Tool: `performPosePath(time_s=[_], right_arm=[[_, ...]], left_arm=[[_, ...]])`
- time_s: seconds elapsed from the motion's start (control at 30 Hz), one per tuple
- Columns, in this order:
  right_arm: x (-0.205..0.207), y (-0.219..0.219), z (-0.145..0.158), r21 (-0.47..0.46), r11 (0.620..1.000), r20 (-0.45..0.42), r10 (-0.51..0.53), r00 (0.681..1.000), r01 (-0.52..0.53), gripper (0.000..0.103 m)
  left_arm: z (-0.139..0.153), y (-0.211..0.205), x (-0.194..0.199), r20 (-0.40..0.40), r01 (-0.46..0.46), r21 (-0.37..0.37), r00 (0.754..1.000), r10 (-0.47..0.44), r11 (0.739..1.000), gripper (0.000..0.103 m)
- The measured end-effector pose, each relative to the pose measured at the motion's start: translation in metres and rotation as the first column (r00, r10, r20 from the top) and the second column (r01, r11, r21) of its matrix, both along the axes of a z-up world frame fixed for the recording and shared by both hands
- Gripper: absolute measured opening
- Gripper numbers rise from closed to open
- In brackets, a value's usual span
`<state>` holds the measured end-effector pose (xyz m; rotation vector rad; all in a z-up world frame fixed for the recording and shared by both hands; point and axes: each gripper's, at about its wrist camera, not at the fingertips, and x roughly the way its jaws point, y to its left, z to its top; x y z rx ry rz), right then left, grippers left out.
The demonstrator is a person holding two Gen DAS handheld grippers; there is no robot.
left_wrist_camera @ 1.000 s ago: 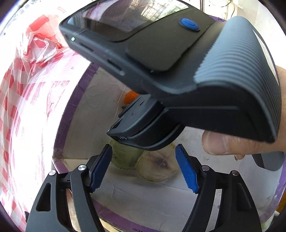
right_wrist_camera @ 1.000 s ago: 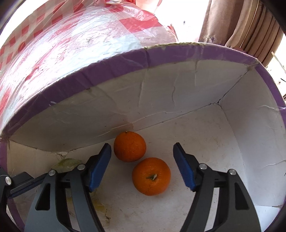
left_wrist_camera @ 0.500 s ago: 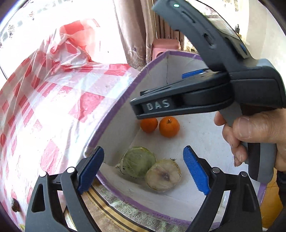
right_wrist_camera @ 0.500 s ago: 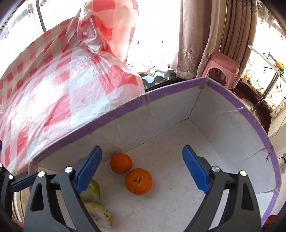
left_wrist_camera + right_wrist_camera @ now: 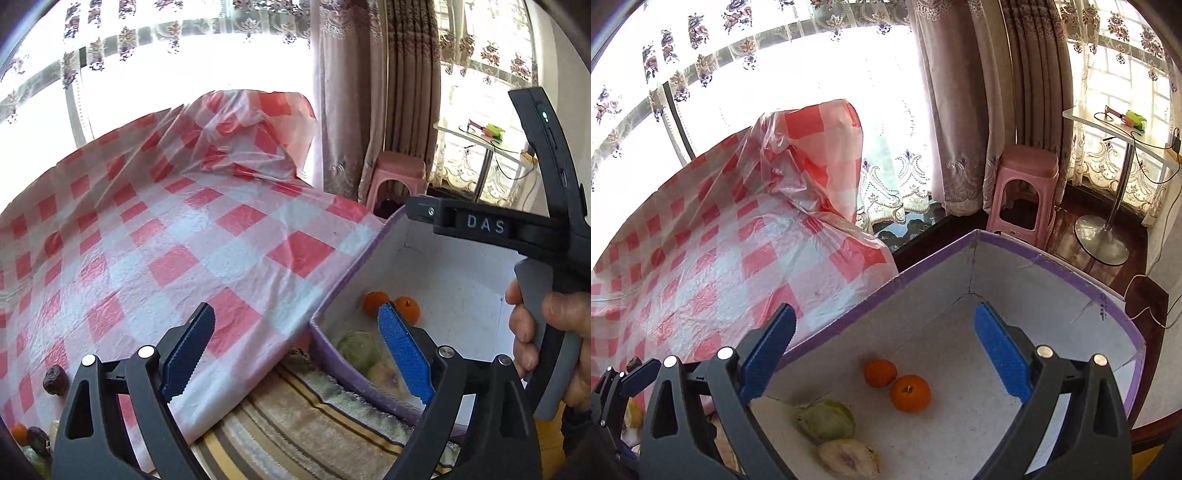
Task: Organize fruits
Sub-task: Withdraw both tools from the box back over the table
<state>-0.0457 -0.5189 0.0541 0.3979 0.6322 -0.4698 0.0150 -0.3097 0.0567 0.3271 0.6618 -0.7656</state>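
Fruit sits sorted in a purple-rimmed white box as both grippers hang above it with nothing between their blue pads. 2 oranges, one small and one larger, lie touching near the box floor's middle; a green-skinned fruit half and a pale cut half rest just beside each other at 7 o'clock from them.

The left gripper is spread wide and empty, aimed over the box's near corner and the red-checked plastic cloth. The right gripper has its jaws opening, empty too; in the left view a hand grips its handle at 3 o'clock.

Judging by this, a drop-off has just ended and the fetch step is in hand. More fruit waits on the cloth: a dark wrinkled piece at 8 o'clock in the left view, with another orange below it. The next move likely calls for swinging an open gripper over there and closing gently.

That cluster is cut off by the lens edge. The left gripper's finger partly hides the box's green half, and a yellowish piece behind the right gripper cannot be identified.
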Motion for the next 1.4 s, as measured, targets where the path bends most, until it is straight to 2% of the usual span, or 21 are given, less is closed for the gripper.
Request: performPosePath(time_s=[0.3,0.5,0.67,0.8,1.0,1.2,1.3,1.4], right_arm=[[0.015,0.065,0.002,-0.043,0.989,0.015,0.141,0.990,-0.140,0.097],[0.032,0.123,-0.003,-0.069,0.960,-0.020,0.272,0.962,-0.273,0.097],[0.039,0.163,-0.009,-0.036,0.939,-0.023,0.342,0.939,-0.343,0.096],[0.044,0.181,-0.013,0.016,0.914,-0.009,0.405,0.914,-0.405,0.097],[0.052,0.206,-0.013,0.014,0.889,-0.033,0.458,0.888,-0.458,0.097],[0.062,0.235,-0.018,0.052,0.853,-0.055,0.521,0.852,-0.519,0.097],[0.066,0.251,-0.018,0.033,0.832,-0.072,0.554,0.829,-0.553,0.097],[0.068,0.265,-0.017,0.016,0.813,-0.083,0.581,0.810,-0.582,0.097]], left_arm=[[0.016,0.065,0.021,-0.026,-0.135,-0.094,0.991,0.133,0.986,0.088],[0.017,0.103,0.029,-0.038,-0.211,-0.109,0.977,0.208,0.971,0.088],[0.016,0.138,0.035,-0.067,-0.268,-0.138,0.963,0.261,0.954,0.087],[0.017,0.164,0.036,-0.061,-0.318,-0.148,0.948,0.312,0.937,0.087],[0.017,0.212,0.042,-0.090,-0.411,-0.181,0.912,0.401,0.894,0.088],[0.012,0.261,0.050,-0.121,-0.512,-0.195,0.859,0.497,0.837,0.086],[0.010,0.282,0.054,-0.143,-0.557,-0.207,0.830,0.539,0.804,0.083],[0.007,0.297,0.057,-0.137,-0.586,-0.189,0.811,0.569,0.788,0.072]])
